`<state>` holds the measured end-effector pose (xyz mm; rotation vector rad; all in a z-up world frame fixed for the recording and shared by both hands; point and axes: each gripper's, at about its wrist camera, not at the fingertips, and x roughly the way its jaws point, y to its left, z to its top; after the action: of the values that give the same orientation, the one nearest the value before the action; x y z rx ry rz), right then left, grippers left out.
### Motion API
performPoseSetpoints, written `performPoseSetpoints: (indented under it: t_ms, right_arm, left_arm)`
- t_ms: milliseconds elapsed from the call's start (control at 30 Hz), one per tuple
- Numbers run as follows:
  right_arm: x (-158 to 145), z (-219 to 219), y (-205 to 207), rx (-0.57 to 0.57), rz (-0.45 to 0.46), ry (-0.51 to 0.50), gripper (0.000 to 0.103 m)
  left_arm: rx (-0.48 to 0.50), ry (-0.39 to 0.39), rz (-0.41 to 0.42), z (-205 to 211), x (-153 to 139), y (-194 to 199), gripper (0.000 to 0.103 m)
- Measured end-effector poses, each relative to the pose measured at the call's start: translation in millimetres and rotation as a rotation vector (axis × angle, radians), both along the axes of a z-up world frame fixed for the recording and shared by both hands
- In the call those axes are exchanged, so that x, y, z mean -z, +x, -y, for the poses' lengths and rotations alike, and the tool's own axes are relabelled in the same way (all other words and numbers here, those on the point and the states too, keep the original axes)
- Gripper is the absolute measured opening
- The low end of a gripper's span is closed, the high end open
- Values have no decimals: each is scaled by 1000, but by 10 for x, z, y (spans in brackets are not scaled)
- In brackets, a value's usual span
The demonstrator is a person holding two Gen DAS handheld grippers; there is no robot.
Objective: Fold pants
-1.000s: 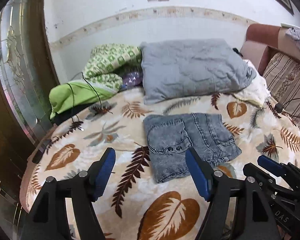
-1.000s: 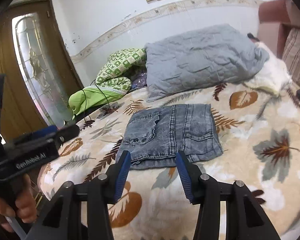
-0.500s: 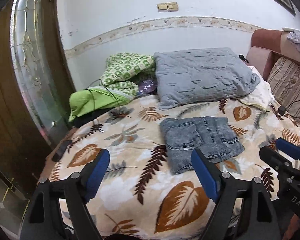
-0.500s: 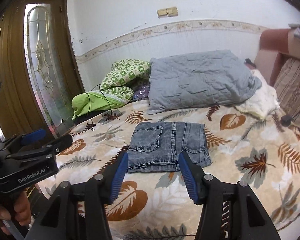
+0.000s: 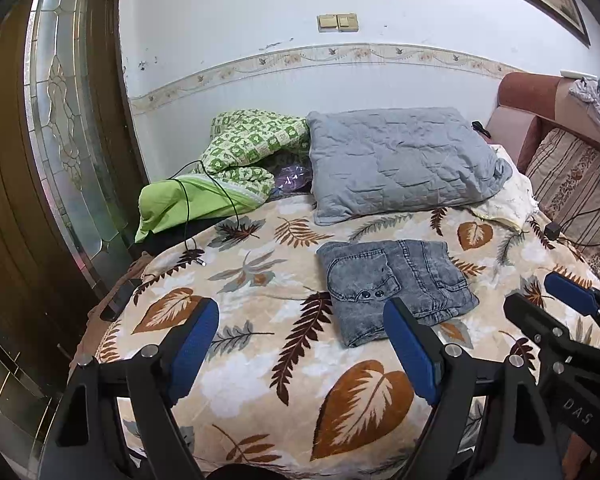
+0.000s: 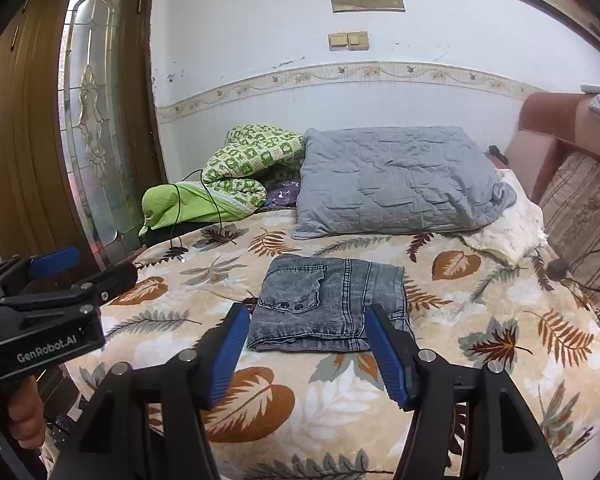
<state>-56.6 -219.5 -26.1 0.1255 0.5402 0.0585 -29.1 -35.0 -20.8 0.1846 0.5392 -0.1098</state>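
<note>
Both grippers have pulled back and up from the pants [image 6: 332, 304] since a second ago; more wall shows now. Left gripper [image 5: 300, 354] jaws just opened further, now wide, nothing between them. Right gripper [image 6: 304, 354] jaws just opening too, medium-wide, empty. One pair of pants, folded into a grey denim square, lies mid-frame on the leaf-print blanket [image 6: 480, 300], clear of both grippers. One grey pillow [image 6: 392, 184] behind it, one green quilt [image 6: 240, 164] upper left of it. Door [image 6: 40, 140] at left, wall switch [image 6: 348, 41] up top, sofa [image 6: 580, 184] at right.
</note>
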Motion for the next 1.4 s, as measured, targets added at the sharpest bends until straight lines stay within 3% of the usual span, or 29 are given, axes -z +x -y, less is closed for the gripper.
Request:
performPoseSetpoints:
  t_ms: [633,1400]
  right_arm:
    - [119,-178,181,-9,-76,-40,66]
    - [7,-312,102,-34,-49,-32,66]
  left_arm:
    - [-86,-7,-28,-402,137,166,85]
    - [-81,-9,5,-468,-14,2,85]
